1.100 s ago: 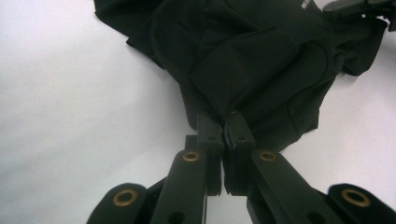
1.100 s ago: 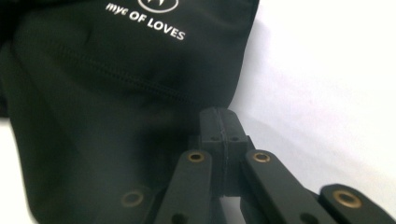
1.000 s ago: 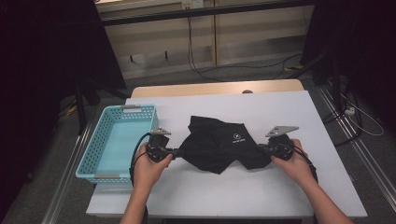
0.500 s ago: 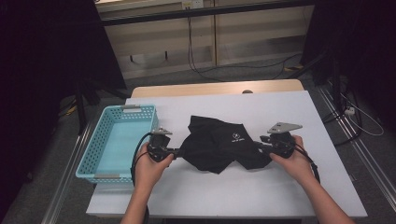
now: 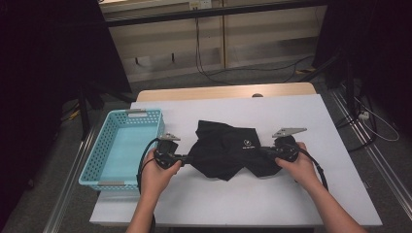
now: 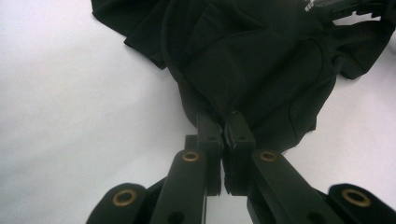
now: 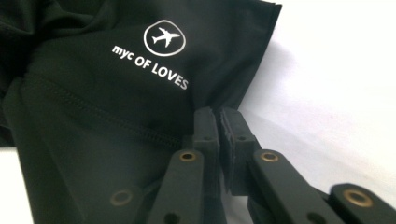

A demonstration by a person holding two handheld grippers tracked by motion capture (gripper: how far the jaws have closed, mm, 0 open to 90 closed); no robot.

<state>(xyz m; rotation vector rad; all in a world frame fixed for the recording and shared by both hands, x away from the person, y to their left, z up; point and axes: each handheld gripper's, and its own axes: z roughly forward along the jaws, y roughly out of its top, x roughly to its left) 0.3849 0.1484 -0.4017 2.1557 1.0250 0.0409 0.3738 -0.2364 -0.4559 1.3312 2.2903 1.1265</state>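
A person at a white table (image 5: 291,194) holds a black garment (image 5: 228,153) between two hand-held grippers, one at each side of the cloth. The garment lies crumpled near the middle of the table, just right of a blue basket (image 5: 104,172) that stands at the table's left edge.

The left gripper (image 5: 187,158) has its jaws pressed together on the garment's left edge. In the left gripper view, the two black jaws meet with a fold of dark cloth (image 6: 261,60) pinched between their tips (image 6: 225,128), and the fabric fans out away from them over the white surface.

The right gripper (image 5: 265,151) bites the garment's right side. Its jaws have just been closing, and in the right gripper view they stand shut on the hem (image 7: 217,122), with the cloth caught between them. Beside the grip the fabric (image 7: 93,93) carries a white print, an aeroplane in a ring above the words "myc OF LOVES" (image 7: 150,67). The same small white mark shows on the garment in the high view (image 5: 247,143).

Each hand wraps the body of its gripper, the left hand (image 5: 158,172) and right hand (image 5: 299,165) resting low over the tabletop. A cable (image 5: 142,167) loops from the left gripper past the basket's near corner. A grey three-cornered plate (image 5: 289,131) sits atop the right gripper.
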